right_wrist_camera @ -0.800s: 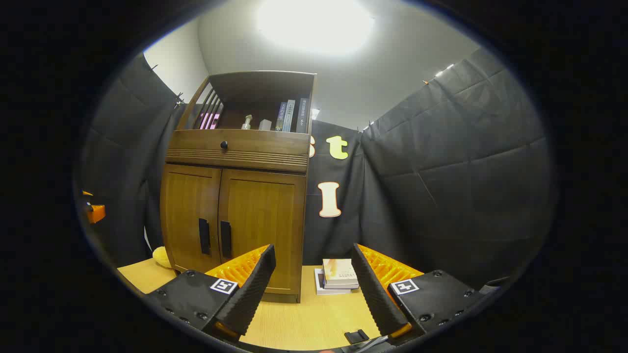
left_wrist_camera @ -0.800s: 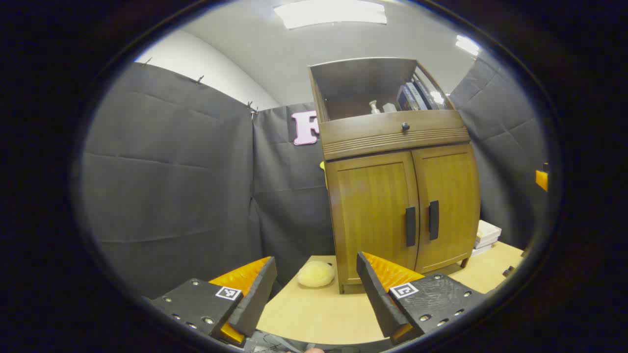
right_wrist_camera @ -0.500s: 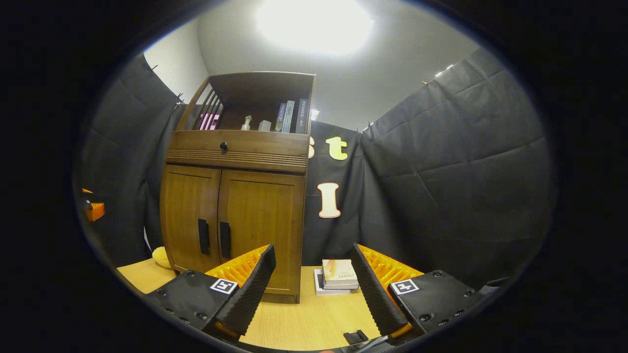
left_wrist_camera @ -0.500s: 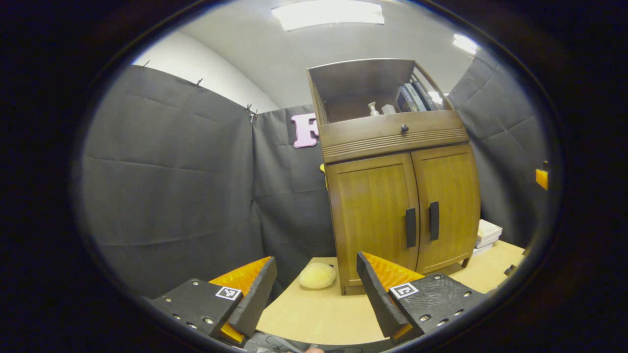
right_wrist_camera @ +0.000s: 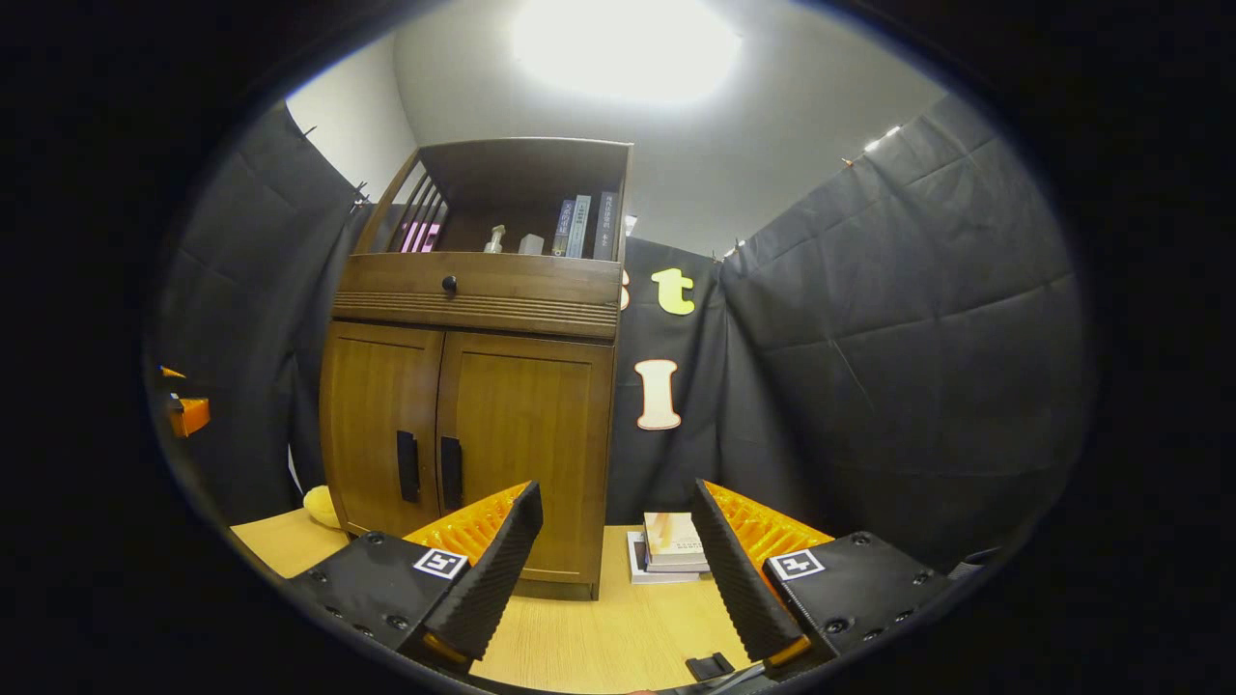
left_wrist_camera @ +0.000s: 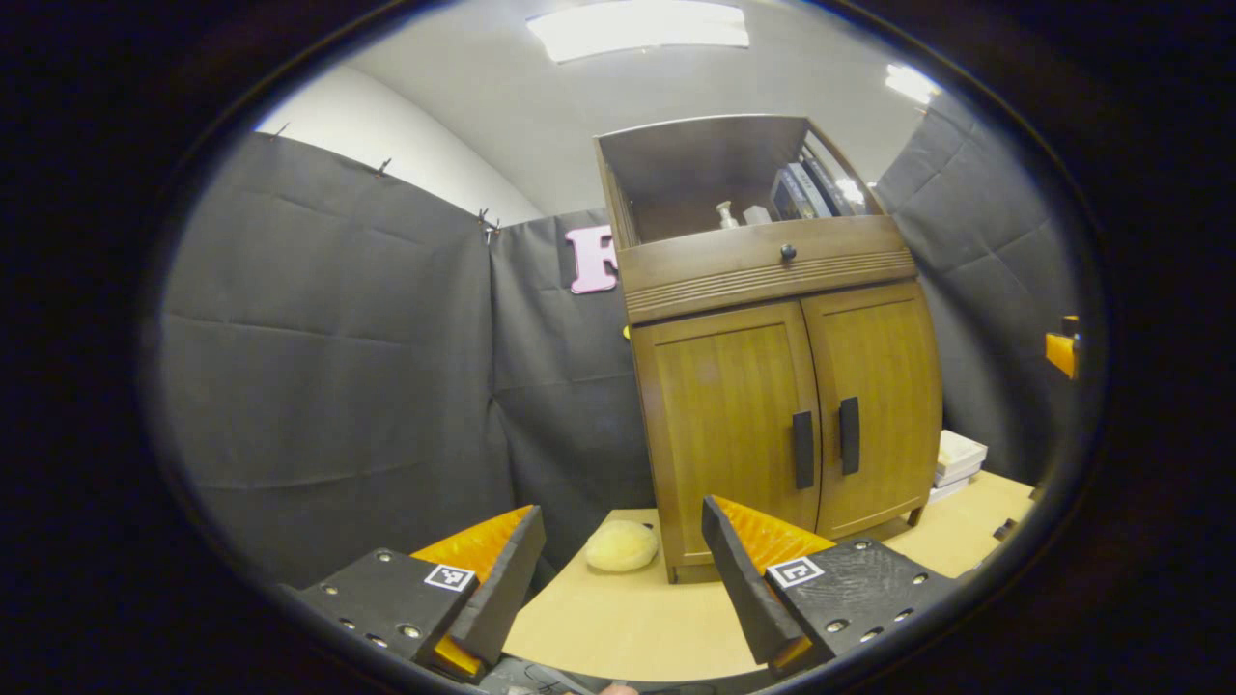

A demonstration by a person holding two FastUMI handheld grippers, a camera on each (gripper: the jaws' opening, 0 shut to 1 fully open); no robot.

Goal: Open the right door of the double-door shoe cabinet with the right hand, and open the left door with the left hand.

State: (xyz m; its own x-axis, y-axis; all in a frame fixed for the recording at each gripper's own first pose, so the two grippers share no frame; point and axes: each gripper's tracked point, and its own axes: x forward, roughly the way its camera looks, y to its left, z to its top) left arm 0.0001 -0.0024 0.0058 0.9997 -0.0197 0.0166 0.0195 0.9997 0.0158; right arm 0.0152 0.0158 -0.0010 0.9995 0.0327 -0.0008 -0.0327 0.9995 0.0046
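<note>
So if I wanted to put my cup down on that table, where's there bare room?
The tabletop in front of the cabinet is bare, from its closed doors out toward the two grippers. It is busier at the cabinet's sides: a yellow sponge-like lump sits on one side and a stack of books on the other. A small black piece lies near the right gripper.

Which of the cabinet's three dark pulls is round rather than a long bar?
The small dark round knob on the wooden drawer front above the doors. The two dark pulls on the left door and right door are upright bars beside the centre seam.
</note>
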